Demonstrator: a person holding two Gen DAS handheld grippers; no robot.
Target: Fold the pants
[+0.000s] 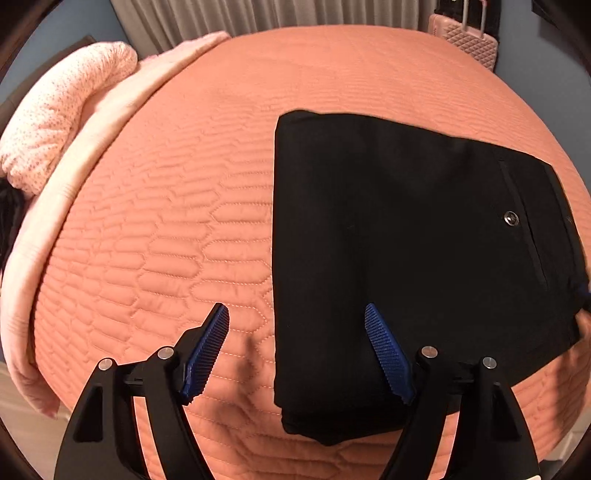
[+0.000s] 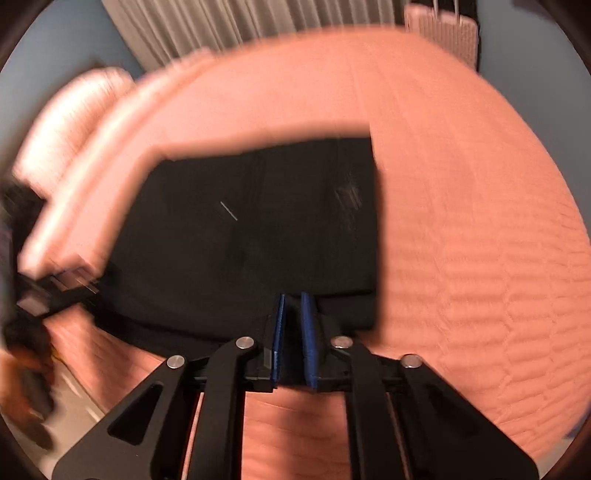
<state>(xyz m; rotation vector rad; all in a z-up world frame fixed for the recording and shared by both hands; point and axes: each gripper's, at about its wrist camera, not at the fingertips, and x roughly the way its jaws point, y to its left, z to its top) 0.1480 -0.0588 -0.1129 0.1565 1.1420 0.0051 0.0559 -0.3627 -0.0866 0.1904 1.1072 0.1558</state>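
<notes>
Black pants (image 1: 406, 240) lie folded into a thick rectangle on the orange quilted bed (image 1: 184, 221), back pocket and button facing up. My left gripper (image 1: 295, 314) is open, hovering above the pants' near left edge, one fingertip over the quilt, the other over the cloth. In the blurred right wrist view, my right gripper (image 2: 294, 299) is shut on the near edge of the pants (image 2: 240, 229). The left gripper (image 2: 55, 291) shows as a dark blur at the far left.
A pink speckled pillow (image 1: 66, 110) and a folded pale pink blanket (image 1: 74, 206) lie along the bed's left side. A pink suitcase (image 1: 469, 40) stands beyond the far right corner. Grey curtains (image 1: 258, 14) hang behind. The bed's front edge is close below.
</notes>
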